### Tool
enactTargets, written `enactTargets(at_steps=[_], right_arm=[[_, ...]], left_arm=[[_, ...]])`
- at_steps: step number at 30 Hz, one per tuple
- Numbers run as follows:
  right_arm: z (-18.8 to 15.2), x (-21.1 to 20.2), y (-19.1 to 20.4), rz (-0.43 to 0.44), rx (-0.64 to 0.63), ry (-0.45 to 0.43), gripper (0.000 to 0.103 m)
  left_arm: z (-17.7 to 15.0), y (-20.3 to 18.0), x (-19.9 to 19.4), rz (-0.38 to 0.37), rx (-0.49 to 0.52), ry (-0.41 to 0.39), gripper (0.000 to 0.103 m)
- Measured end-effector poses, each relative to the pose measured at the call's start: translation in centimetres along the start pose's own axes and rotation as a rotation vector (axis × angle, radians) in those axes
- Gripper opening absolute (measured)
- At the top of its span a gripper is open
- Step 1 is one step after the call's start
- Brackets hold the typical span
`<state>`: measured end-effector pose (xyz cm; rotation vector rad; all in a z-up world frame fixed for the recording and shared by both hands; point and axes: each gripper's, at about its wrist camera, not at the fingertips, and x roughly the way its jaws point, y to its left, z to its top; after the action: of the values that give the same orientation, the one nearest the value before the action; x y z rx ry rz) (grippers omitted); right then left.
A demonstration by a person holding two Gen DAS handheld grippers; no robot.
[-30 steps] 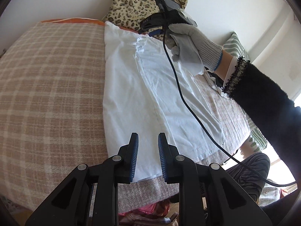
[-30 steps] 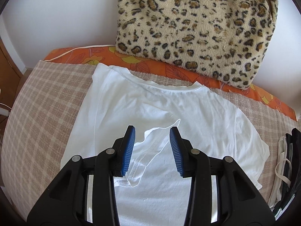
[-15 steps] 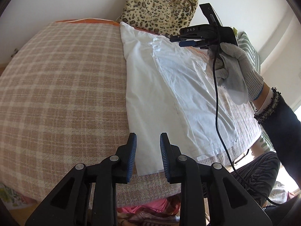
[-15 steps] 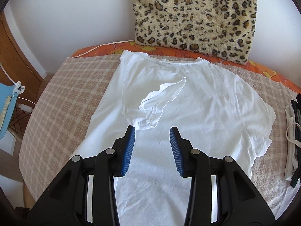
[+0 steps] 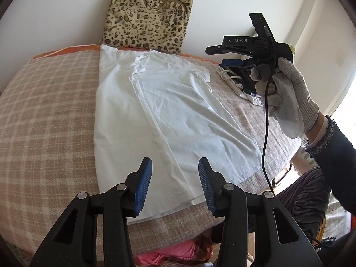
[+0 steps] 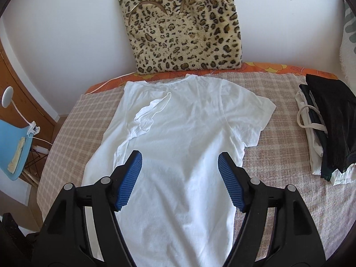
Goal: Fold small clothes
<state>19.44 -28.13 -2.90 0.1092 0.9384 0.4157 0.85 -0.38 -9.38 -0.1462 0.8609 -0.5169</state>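
Woven checked blanket [image 6: 278, 173] under a soft white T-shirt [image 6: 189, 133] (sleeve folded in); both hand-held grippers' ribbed jaws just opened, empty.

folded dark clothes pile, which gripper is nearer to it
Right. The right gripper hangs in the air just beside the folded dark clothes pile; the left gripper is across the white t-shirt.

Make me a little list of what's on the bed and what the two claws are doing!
bed cover: checked, beige
T-shirt: white, lying flat, one sleeve folded in, the other spread out
stack of clothes: folded, beside the T-shirt, not touching it
bag: leopard print, leaning on the wall
left claw: open, holding nothing
right claw: open, above the T-shirt, holding nothing
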Motion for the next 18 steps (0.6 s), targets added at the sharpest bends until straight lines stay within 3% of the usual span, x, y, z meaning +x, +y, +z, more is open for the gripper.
enactTargets(at_steps=[8, 13, 18], right_arm=[[0.4, -4.3, -5.7, 0.013, 0.063, -0.061, 0.074], [1.0, -4.4, -9.0, 0.085, 0.145, -0.076, 0.074], [1.2, -3.9, -11.9, 0.153, 0.184, -0.074, 0.062]], left_arm=[[1.0, -5.2, 3.4, -0.081, 0.095, 0.055, 0.042], [0.8, -8.9, 5.5, -0.127, 0.173, 0.078, 0.042], [0.2, -13.2, 8.3, -0.192, 0.252, 0.127, 0.042]])
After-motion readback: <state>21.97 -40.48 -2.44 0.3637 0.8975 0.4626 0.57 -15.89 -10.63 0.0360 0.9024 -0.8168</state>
